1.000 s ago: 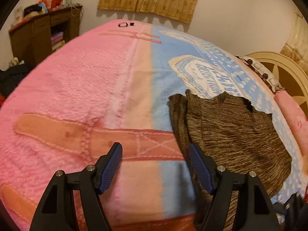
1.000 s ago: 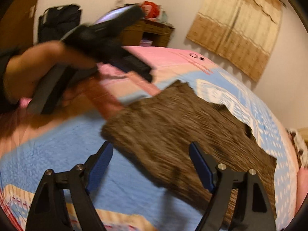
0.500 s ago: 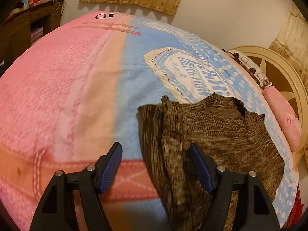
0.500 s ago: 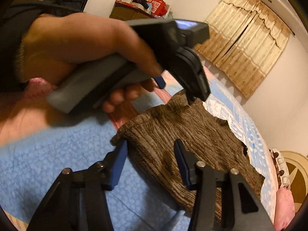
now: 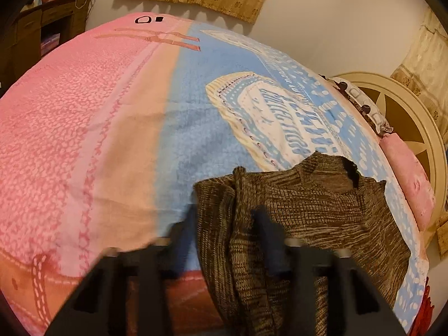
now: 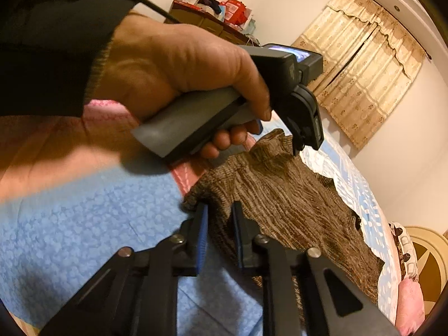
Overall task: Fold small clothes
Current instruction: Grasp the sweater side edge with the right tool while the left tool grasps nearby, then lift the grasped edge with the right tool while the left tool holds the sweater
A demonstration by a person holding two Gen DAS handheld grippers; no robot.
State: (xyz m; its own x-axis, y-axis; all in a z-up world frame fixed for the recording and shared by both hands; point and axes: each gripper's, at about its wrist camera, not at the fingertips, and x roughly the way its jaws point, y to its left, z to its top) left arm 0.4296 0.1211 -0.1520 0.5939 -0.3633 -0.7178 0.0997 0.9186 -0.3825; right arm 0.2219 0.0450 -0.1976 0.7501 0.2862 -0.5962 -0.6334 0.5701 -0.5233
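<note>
1. My left gripper (image 5: 228, 233) had just been closing; its fingers were blurred in the left wrist view, yet a bunched fold of the sweater (image 5: 322, 212) stood between them and they looked clamped on it.
2. My right gripper (image 6: 219, 229) had just been closing too; its blue pads (image 6: 202, 240) pinched the near edge of the sweater (image 6: 282, 198), cloth filling the narrow gap between the jaws.
3. The sweater, brown and knitted, lay on the blanket (image 5: 196, 128), on its blue part, close to the pink and orange stripes; its neckline pointed away from me, towards the pillow (image 5: 408, 173) and the headboard (image 5: 406, 123).
4. In the right wrist view my left hand (image 6: 179, 72) gripped the grey handle of the left gripper (image 6: 298, 147), whose tip met the sweater's far corner; a black sleeve (image 6: 53, 44) covered my wrist.
5. The blanket covered the whole bed; a white printed patch with lettering sat just beyond the sweater.
6. As for containers: a wooden cabinet (image 5: 47, 30) stood against the wall; its open shelf held what looked like stacked books, too small to tell for sure; red and white packages (image 6: 232, 8) sat on top, their contents hidden.
7. Curtains (image 6: 361, 61) hung on the wall beyond the bed.
</note>
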